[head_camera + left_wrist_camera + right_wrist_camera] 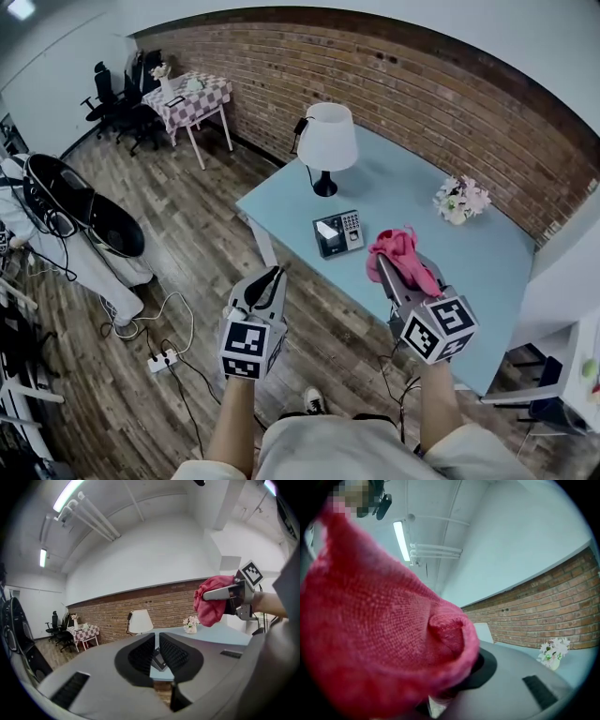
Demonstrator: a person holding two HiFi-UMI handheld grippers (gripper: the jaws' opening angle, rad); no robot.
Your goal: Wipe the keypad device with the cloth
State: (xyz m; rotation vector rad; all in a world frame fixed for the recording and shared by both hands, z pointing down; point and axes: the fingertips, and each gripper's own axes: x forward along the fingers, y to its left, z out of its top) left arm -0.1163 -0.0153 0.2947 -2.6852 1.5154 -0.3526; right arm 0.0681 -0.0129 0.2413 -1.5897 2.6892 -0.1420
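I have two grippers in hand, one marker cube on each. The left gripper (274,274) has its jaws drawn almost together with nothing caught between them; through the thin slit that remains, its own view looks onto the table's near edge and the keypad device beyond it. In the head view it hangs over the wooden floor (197,234), just short of the table. The right gripper (385,266) is clenched on the single pink cloth (399,246), which bunches over the jaw tips and fills most of that gripper's view. From the left gripper view I see the cloth carried in the air, above the tabletop. The one keypad device (338,232) sits on the light blue table (487,267) near its front edge, propped at a tilt, with a screen on its left half and a key grid on its right. The cloth is just to the device's right in the head view and not touching it. Behind the device stands one lamp (326,141) with a white shade on a black base, and toward the brick wall (422,94) one small vase of flowers (461,199). Farther off I count one checkered table (195,97) with black office chairs (114,105) beside it, their number unclear, and one power strip (161,359) on the floor.
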